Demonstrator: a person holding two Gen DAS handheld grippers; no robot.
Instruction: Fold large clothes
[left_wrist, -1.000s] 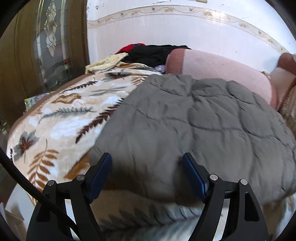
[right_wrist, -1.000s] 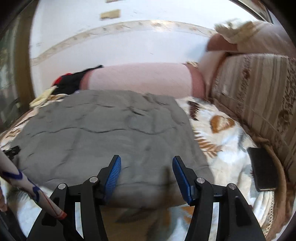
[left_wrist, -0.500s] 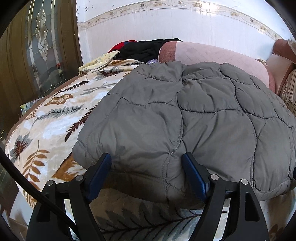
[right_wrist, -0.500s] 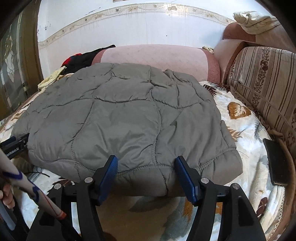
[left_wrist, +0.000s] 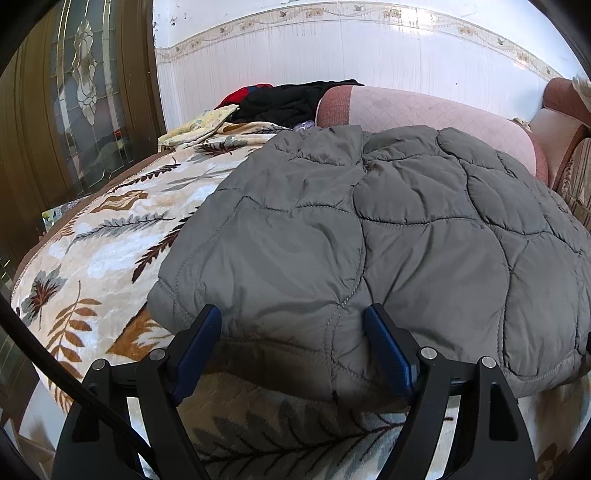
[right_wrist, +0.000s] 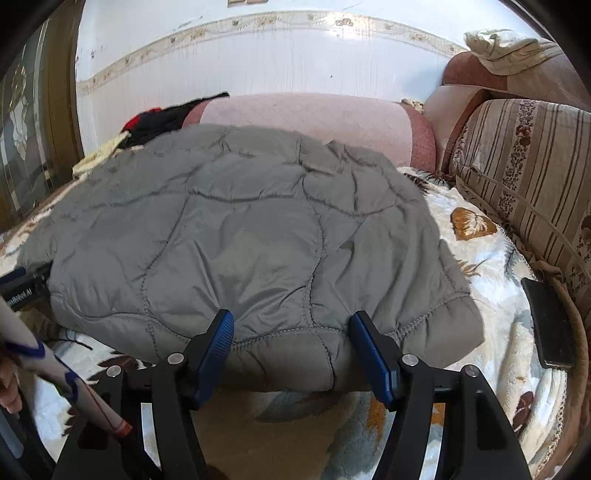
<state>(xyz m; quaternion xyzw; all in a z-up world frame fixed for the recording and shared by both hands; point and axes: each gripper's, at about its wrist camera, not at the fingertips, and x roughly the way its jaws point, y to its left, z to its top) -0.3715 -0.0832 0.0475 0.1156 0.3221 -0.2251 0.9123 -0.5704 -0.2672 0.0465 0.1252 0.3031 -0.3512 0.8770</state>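
Note:
A grey quilted jacket (left_wrist: 369, 236) lies spread flat on a leaf-patterned blanket (left_wrist: 110, 236); it also shows in the right wrist view (right_wrist: 236, 236). My left gripper (left_wrist: 293, 325) is open, its blue pads at the jacket's near hem on the left part, holding nothing. My right gripper (right_wrist: 291, 332) is open, its pads at the near hem on the right part, holding nothing. The left gripper's tip (right_wrist: 16, 284) shows at the left edge of the right wrist view.
A pink bolster (right_wrist: 306, 118) lies behind the jacket. Black and red clothes (left_wrist: 280, 99) are piled at the back left. A striped sofa back (right_wrist: 524, 173) runs along the right. A dark phone (right_wrist: 550, 325) lies on the blanket at the right. A wooden glass door (left_wrist: 74, 110) stands left.
Both grippers have moved in toward the jacket's near hem, and the jacket now lies still and fills more of each view. Both stay open.

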